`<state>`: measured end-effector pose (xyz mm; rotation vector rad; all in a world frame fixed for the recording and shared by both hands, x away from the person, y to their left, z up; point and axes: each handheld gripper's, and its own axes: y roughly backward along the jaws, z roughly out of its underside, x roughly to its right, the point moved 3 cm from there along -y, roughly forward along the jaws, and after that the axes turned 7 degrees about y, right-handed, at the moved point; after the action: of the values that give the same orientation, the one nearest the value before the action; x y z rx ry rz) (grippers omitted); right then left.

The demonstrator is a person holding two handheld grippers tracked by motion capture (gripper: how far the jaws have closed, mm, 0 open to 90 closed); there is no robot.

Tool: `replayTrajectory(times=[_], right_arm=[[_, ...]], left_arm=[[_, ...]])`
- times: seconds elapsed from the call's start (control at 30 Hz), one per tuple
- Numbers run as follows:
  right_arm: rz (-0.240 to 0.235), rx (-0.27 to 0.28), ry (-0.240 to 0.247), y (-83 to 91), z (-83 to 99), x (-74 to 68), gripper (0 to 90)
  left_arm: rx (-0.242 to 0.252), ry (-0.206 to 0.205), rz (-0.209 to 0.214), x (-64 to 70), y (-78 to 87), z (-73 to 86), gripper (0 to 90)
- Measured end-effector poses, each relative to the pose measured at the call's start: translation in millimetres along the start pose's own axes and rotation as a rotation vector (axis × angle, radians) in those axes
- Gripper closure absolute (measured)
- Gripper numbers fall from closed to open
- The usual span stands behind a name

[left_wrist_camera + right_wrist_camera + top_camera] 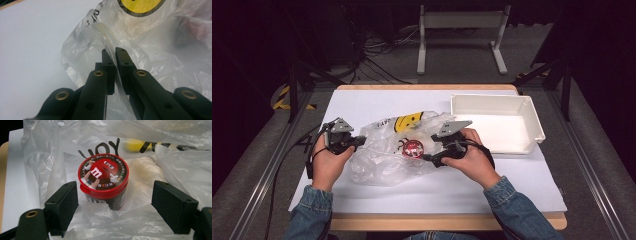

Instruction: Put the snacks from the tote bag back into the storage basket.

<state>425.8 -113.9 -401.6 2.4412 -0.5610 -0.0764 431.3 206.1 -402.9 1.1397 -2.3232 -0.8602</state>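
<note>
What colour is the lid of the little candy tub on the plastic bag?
Red, with a cartoon character printed on it; the candy tub shows best in the right gripper view.

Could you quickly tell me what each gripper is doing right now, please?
Left gripper: shut on bag.
Right gripper: open, by tub.

Table point(362, 100): wooden top, pale edge showing at the near and far sides — set on a grey floor.
White sheet point(472, 185): lies flat over nearly the whole top.
Plastic bag point(377, 160): clear, crumpled, yellow print at its far end — lies on the sheet, centre-left.
White tray point(534, 125): rectangular, shallow-walled — sits on the sheet at the far right, just beside the bag.
</note>
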Motion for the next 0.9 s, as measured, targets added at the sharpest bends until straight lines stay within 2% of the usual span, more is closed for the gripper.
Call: replayTrajectory(times=[0.37, 0.9], right_arm=[[-0.042, -0.017, 0.0, -14.7, 9.5, -4.1, 18.8], [-0.076, -0.03, -0.016, -34.2, 19.2, -3.7, 17.0]], left_arm=[[-0.04, 0.039, 0.022, -7.9, -14.4, 10.0, 86.7], [-0.063, 0.074, 0.025, -17.6, -26.1, 18.9, 84.2]])
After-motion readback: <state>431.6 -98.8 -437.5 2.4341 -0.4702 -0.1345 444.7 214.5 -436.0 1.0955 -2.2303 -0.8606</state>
